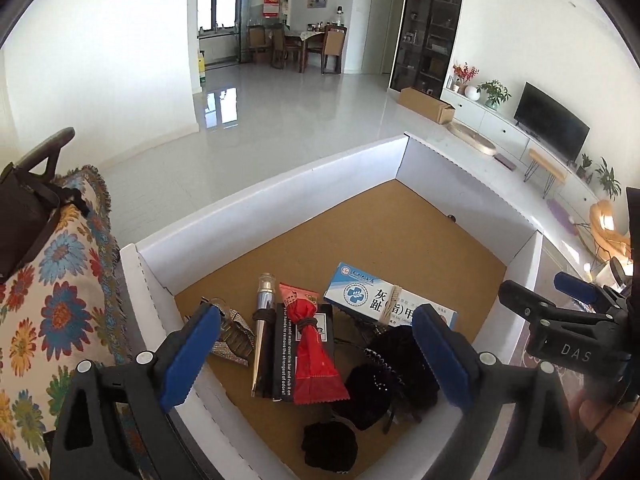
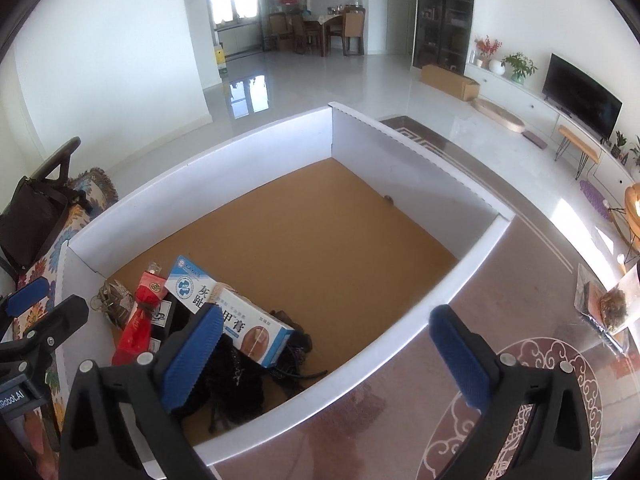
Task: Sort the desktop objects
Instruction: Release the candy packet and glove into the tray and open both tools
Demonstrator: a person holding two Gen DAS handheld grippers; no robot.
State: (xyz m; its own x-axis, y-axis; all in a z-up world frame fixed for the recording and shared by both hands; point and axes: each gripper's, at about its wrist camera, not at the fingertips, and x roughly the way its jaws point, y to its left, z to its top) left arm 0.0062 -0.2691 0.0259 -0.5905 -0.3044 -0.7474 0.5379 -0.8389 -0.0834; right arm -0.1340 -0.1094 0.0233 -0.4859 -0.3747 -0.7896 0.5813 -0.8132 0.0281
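Light: bright daylight from your far windows (image 1: 218, 10).
Glare: floor (image 1: 224, 100) reflections.
Edges: fisheye-bent, dark corners.
Focus: sharp.

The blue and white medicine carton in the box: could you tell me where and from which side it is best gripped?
Grip the medicine carton across its two long edges near the middle, coming from above. It lies flat on top of the pile, long and narrow, so its short width probably fits open jaws, while the black fabric items crowd its near side.
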